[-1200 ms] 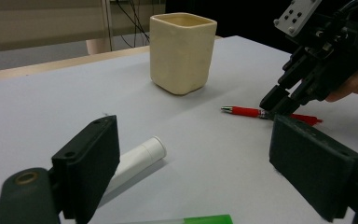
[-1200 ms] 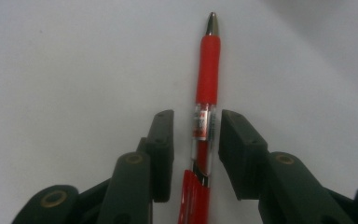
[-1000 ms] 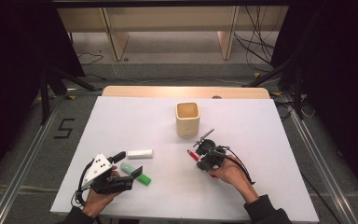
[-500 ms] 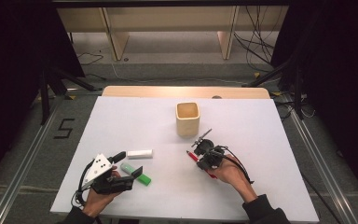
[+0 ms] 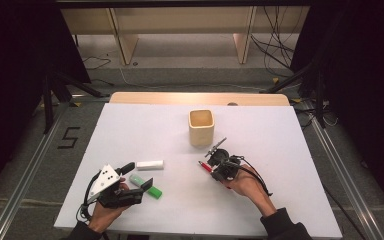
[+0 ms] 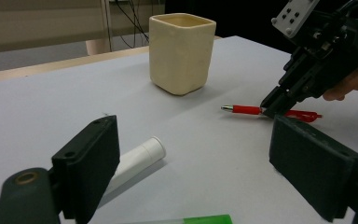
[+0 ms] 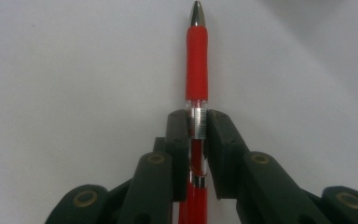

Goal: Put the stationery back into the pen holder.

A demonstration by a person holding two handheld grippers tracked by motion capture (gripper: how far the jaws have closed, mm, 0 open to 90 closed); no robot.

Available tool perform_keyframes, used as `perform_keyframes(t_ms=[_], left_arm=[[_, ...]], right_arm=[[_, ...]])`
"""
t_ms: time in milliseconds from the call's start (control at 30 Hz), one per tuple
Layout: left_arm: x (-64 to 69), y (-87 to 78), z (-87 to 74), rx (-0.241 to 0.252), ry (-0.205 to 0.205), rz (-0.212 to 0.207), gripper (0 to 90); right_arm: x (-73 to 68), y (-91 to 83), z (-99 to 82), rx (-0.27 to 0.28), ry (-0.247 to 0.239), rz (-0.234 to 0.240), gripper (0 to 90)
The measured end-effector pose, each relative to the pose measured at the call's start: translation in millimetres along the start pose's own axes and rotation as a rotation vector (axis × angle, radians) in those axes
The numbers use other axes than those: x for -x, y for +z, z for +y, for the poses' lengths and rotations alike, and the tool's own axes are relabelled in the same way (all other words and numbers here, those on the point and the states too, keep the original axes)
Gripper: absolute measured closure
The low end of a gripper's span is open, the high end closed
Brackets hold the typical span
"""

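Observation:
A red pen (image 7: 196, 74) lies on the white table, its silver tip pointing away from my right gripper (image 7: 196, 122), whose jaws are shut on its clear barrel. In the high view the red pen (image 5: 204, 166) sticks out to the left of the right gripper (image 5: 215, 171). My left gripper (image 5: 139, 176) stands open near the table's front left, over a green marker (image 5: 147, 186). A white capped tube (image 5: 150, 165) lies just beyond it. From the left gripper view I see the white tube (image 6: 137, 161), the pen (image 6: 244, 110) and the cream cup (image 6: 181, 52).
A cream square cup (image 5: 201, 127) stands upright in the middle of the white table (image 5: 280, 140), a little behind the right gripper. A wooden strip (image 5: 200, 98) runs along the table's far edge. Cables trail from both grippers.
The right gripper has barely shifted on the red pen. The left gripper and the other objects stay where they were.

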State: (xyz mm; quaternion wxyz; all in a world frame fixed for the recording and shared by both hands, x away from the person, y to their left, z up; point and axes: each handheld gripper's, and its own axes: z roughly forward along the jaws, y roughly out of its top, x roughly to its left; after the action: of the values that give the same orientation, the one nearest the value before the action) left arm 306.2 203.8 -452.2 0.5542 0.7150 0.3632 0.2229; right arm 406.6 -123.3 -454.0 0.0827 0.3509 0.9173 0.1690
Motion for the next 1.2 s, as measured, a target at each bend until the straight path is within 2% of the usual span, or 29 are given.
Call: perform_keyframes(t_ms=[200, 500, 800, 1200], left_arm=[[-0.1, 0.1, -0.1, 0.000, -0.001, 0.000, 15.7], [-0.4, -0.1, -0.1, 0.000, -0.003, 0.001, 15.7], [-0.3, -0.3, -0.5, -0.001, -0.005, 0.004, 15.7], [-0.8, -1.0, -1.1, -0.004, -0.004, 0.007, 15.7]], right_arm=[[6.6, -14.4, -0.8, 0.086, 0.018, 0.031, 79.6], [16.0, -32.2, -2.7, 0.298, 0.071, 0.083, 79.5], [18.0, -41.2, -3.1, 0.412, 0.088, 0.084, 79.5], [29.3, -52.1, -3.8, 0.555, 0.149, 0.073, 79.5]])
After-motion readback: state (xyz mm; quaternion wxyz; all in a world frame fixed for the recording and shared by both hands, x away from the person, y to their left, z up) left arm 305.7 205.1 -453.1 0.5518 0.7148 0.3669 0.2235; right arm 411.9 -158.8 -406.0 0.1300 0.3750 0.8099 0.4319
